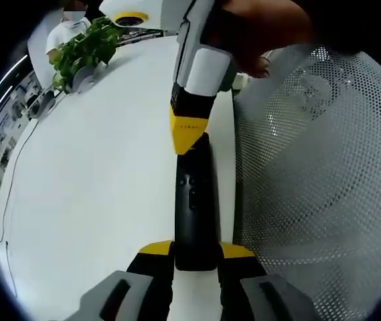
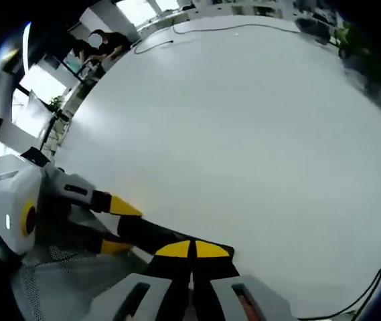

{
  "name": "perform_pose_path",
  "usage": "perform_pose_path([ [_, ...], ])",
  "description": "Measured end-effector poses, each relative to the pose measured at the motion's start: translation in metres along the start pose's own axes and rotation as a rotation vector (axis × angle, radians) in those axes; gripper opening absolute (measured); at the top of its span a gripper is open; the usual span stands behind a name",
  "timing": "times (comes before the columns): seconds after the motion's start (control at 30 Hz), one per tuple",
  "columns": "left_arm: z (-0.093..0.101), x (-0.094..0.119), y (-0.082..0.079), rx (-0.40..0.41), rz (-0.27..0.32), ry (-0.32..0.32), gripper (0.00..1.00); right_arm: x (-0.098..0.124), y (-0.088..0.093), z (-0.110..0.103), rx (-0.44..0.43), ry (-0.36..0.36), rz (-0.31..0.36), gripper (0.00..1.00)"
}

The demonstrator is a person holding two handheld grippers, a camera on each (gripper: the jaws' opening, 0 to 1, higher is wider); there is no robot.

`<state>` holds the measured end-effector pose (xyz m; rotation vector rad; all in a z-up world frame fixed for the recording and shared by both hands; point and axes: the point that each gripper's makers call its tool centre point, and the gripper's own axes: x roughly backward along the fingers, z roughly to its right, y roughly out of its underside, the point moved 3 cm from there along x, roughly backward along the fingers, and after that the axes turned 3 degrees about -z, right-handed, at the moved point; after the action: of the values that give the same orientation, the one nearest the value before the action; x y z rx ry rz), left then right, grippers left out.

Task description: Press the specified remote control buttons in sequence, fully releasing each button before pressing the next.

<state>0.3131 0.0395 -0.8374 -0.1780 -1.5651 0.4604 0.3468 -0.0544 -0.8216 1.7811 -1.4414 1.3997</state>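
1. Remote control (image 1: 194, 207), black and slim, lies lengthwise on the white tabletop (image 1: 96, 187), its near end pinched between the two yellow-tipped jaws of the left gripper (image 1: 195, 253).
2. Small buttons show on the remote's upper face, about midway along its length; their markings are too small to read.
3. At the remote's far end, the right gripper (image 1: 190, 130) comes down from above in the left gripper view, its yellow tips pressed together into one point that touches the top of the remote.
4. A hand (image 1: 257, 33) grips the white body of that right gripper near the top of the view.
5. In the right gripper view, the right gripper (image 2: 191, 250) shows its two yellow tips side by side with no gap, sitting on the dark remote (image 2: 151, 235), which runs off to the left towards the left gripper (image 2: 113, 224).
6. A white perforated mesh container (image 1: 324, 174) stands just beside the remote on its right in the left gripper view; I cannot tell what, if anything, is inside it. A part of the same mesh (image 2: 69, 274) shows below the left gripper in the right gripper view.
7. A leafy green potted plant (image 1: 83, 50) stands at the far edge of the tabletop, well apart from the remote, with a person in white (image 1: 69, 27) behind it.
8. A thin dark cable (image 2: 217, 28) trails along the far side of the tabletop in the right gripper view.
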Motion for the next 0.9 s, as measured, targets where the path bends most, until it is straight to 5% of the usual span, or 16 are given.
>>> perform_pose_path([
  [0.9, -0.0014, -0.0008, -0.0005, -0.004, 0.000, 0.000, 0.25, -0.0061, 0.0043, -0.0005, 0.042, 0.020, -0.022, 0.00],
])
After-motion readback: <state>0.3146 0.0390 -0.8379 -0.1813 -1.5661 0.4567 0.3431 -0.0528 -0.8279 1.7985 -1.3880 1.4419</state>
